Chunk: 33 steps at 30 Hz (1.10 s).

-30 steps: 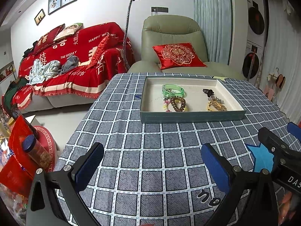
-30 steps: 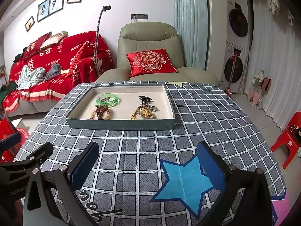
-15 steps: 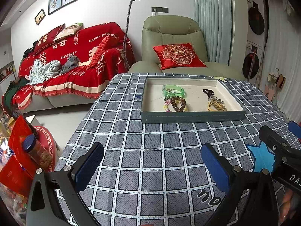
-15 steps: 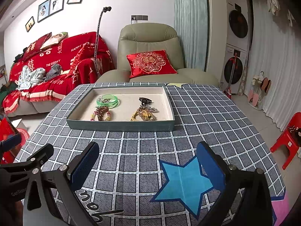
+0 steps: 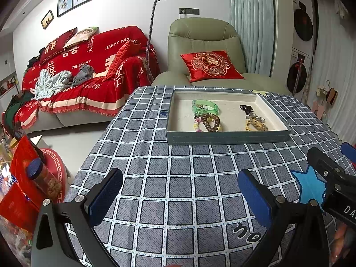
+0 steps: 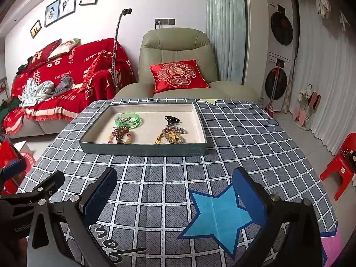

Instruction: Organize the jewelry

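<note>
right wrist view shows both my left gripper point(image 6: 55, 191) and right gripper point(image 6: 175, 191) spread, empty, well short of the tray point(image 6: 142, 150), whose tangled bracelets point(image 6: 170, 134) could lift together if i pinch carelessly.

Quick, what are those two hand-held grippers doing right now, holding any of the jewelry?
Left hand-held gripper: open, holding nothing, above the checked tablecloth.
Right hand-held gripper: open, holding nothing; the jewelry is in the tray.
</note>
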Tool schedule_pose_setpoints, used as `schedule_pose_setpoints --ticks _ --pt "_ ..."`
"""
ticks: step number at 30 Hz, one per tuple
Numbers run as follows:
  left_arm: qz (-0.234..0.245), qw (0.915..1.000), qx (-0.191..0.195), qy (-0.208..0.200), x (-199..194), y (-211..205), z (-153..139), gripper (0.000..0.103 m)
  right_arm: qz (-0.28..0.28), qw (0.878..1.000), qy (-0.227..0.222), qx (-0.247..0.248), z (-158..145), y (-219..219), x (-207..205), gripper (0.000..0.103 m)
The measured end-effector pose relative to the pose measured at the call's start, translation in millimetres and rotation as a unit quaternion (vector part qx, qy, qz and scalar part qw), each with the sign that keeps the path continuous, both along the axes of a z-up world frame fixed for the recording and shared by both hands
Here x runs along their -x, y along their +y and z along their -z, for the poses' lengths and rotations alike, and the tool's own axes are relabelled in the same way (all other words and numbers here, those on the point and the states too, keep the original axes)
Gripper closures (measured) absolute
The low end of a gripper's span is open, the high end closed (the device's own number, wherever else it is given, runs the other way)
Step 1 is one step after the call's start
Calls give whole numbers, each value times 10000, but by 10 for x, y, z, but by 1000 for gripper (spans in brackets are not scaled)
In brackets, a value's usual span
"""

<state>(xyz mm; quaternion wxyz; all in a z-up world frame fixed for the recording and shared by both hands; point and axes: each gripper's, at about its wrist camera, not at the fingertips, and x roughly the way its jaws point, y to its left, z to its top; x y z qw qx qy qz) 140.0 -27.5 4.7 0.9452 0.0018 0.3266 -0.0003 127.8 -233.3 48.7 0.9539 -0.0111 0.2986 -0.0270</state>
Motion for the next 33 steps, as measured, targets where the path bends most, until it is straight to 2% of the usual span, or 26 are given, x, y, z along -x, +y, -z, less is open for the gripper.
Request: schedule_pose_setpoints --ticks 33 --pt "-15 10000 16 40 4 23 18 0 -5 10000 -8 -6 -39 41 6 0"
